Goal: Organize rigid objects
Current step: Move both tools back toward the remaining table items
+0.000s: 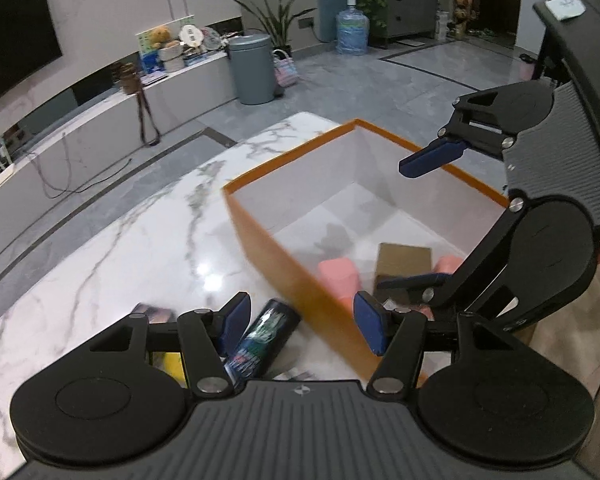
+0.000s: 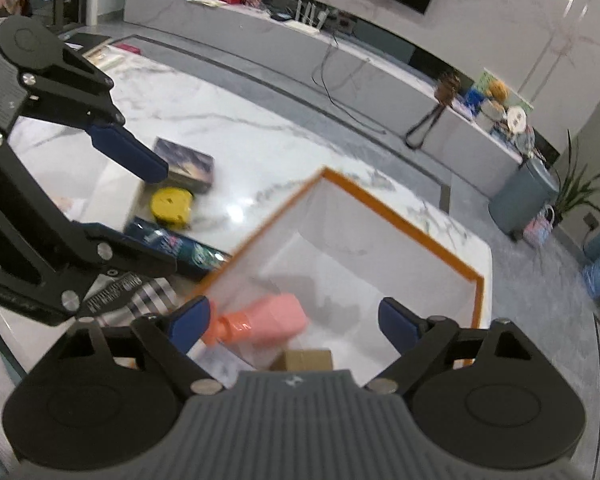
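Observation:
An orange-rimmed white box (image 1: 260, 236) (image 2: 400, 220) stands on the marble table. In it lie a pink bottle (image 2: 268, 320) (image 1: 338, 280) and a brown carton (image 1: 404, 258) (image 2: 306, 358). My right gripper (image 2: 296, 324) (image 1: 396, 226) hovers open over the box with nothing between its pads. My left gripper (image 1: 302, 324) (image 2: 160, 216) hangs open above the box's left wall, empty. Below it on the table lies a dark printed can (image 1: 266, 336) (image 2: 180, 248). Beside the can are a yellow tape measure (image 2: 170, 204), a dark card box (image 2: 188, 166) and a white box (image 2: 116, 196).
A checked cloth (image 2: 148, 300) lies at the table's near edge. The marble table (image 1: 120, 248) ends just past the box's far corner. On the floor beyond stand a grey bin (image 1: 252, 68) and a water jug (image 1: 352, 32). A black chair back (image 1: 580, 40) rises at the right.

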`<state>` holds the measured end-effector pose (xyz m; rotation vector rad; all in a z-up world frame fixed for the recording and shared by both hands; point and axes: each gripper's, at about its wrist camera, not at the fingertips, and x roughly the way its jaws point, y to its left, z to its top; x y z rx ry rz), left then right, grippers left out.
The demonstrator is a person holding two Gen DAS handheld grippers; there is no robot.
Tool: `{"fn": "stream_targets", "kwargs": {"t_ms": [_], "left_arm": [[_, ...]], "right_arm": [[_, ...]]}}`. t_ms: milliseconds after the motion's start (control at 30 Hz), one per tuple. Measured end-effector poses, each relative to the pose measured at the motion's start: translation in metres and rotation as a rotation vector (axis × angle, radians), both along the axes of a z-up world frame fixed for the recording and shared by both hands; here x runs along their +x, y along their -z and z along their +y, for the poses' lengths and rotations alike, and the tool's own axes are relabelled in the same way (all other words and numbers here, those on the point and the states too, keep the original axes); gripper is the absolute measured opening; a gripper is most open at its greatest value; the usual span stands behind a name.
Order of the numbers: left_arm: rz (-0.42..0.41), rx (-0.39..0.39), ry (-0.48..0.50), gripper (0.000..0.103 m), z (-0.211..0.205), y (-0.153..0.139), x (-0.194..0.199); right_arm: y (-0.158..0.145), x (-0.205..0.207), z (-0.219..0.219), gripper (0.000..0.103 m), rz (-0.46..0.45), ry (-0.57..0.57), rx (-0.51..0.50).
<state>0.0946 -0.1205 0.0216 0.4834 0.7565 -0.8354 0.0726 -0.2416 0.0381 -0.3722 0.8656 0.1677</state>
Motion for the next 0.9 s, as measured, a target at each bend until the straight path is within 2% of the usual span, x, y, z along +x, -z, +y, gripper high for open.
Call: {"fn": "stream_targets", "kwargs": {"t_ms": [233, 500, 700, 833, 900], "left_arm": [[0.005, 0.040, -0.032, 0.068, 0.035, 0.004, 0.004], [0.023, 0.069, -0.100, 0.068, 0.076, 0.015, 0.015], [0.059, 0.110, -0.157, 0.072, 0.113, 0.046, 0.025], [0.067, 0.154, -0.153, 0.078, 0.125, 0.066, 0.025], [0.070, 0.176, -0.143, 0.079, 0.129, 0.076, 0.026]], "right_arm": [[-0.008, 0.004, 0.036, 0.081, -0.037, -0.074, 0.000], [-0.001, 0.019, 0.081, 0.079, -0.028, -0.177, 0.016], [0.026, 0.039, 0.112, 0.078, 0.056, -0.200, 0.053], [0.056, 0.052, 0.125, 0.080, 0.182, -0.133, 0.061], [0.070, 0.058, 0.128, 0.085, 0.224, -0.079, 0.051]]}}
